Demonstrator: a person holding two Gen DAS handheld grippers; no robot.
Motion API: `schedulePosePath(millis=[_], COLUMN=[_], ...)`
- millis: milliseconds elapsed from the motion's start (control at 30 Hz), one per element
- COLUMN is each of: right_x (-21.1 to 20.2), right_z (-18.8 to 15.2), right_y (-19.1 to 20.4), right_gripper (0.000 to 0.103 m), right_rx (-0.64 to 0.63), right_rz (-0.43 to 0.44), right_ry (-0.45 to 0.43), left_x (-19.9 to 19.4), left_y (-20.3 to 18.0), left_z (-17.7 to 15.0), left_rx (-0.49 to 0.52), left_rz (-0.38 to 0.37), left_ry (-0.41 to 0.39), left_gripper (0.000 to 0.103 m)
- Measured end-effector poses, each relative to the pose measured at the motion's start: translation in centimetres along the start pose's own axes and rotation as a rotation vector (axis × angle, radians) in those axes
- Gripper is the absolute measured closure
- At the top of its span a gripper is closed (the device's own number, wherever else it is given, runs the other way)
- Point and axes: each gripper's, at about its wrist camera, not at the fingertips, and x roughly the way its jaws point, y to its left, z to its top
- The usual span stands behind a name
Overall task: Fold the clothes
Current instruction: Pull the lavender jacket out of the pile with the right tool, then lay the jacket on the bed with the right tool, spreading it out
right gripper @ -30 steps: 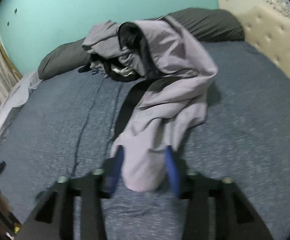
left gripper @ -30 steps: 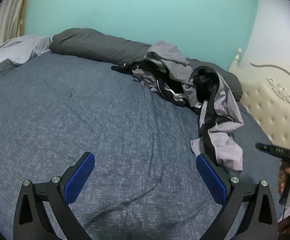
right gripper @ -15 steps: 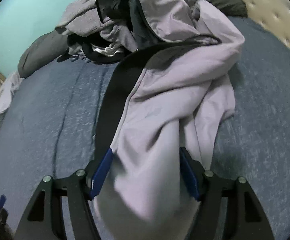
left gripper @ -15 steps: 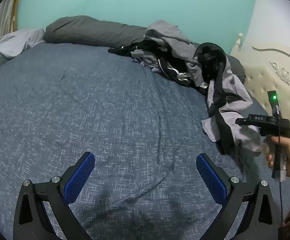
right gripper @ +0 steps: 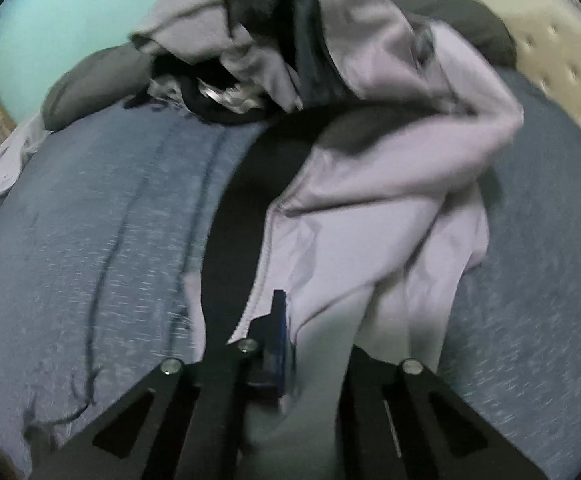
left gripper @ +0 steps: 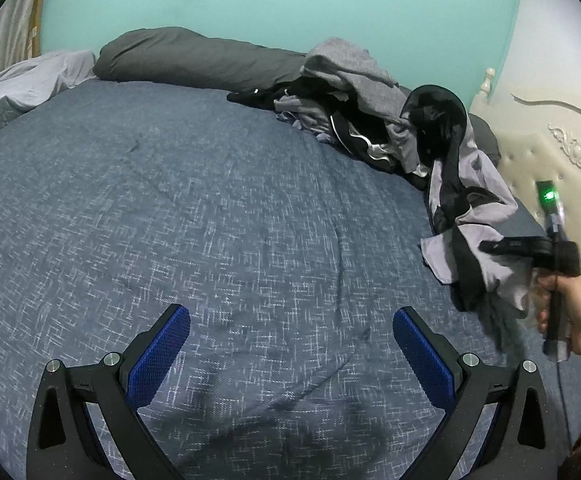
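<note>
The right gripper (right gripper: 310,344) has its two jaws drawn in on a bunched fold of one lilac-grey jacket (right gripper: 370,216); only one blue pad (right gripper: 278,344) shows, the other being buried in the cloth. In the left wrist view the same tool (left gripper: 530,248) appears side-on, one hand (left gripper: 578,312) wrapped round its handle and one green light (left gripper: 548,196) glowing on its top, with the jacket's hem hanging below it, lifted off the bed near the right edge. A single broad black band (right gripper: 250,216) runs down the jacket's front beside a zip line, and its dark-lined hood (right gripper: 266,4) stands up at the far end.

The left gripper (left gripper: 290,356) is spread wide, two blue pads (left gripper: 158,356) well apart, nothing between them, hovering over the bare blue-grey bedspread (left gripper: 170,208) near the bed's front edge.

From the held hem the jacket (left gripper: 470,208) trails back to one heap of clothes (left gripper: 350,92) towards the bed's far right corner; the heap mixes grey and black pieces, too tangled to count. One long dark grey bolster (left gripper: 194,56) lies along the far edge against the turquoise wall (left gripper: 290,0). One pale rumpled sheet (left gripper: 22,84) sits at the far left corner. One cream tufted headboard (left gripper: 562,160) stands along the right edge.
</note>
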Motion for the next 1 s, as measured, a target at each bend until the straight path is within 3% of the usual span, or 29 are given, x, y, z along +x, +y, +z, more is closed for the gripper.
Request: schedulePosePath(millis=[167, 467, 767, 867, 1000], right_x=[-7.8, -23.3, -38.0, -38.8, -35.6], right_z=[2.1, 5.7, 6.2, 5.0, 2.0], right_y=[0.8, 0.2, 4.7, 6.0, 6.7], right_gripper=[0.101, 0.101, 0.101, 0.101, 0.101], right_rx=[-0.091, -0.168, -0.362, -0.421, -0.442], right_rz=[0.042, 0.053, 0.196, 0.226, 0.27], right_ry=[-0.131, -0.311, -0.416, -0.367, -0.271], left_x=[-1.8, -9.3, -18.5, -20.7, -21.3], left_y=[-0.3, -3.0, -5.2, -5.5, -6.0], left_z=[1.0, 5.2, 8.9, 9.3, 8.5], left_rx=[-0.013, 0.02, 0.074, 0.088, 0.113], left_rz=[-0.002, -0.035, -0.058, -0.06, -0.093], left_ry=[-0.033, -0.117, -0.221, -0.238, -0.217], left_gripper=[0.0, 0.0, 0.0, 0.0, 0.0])
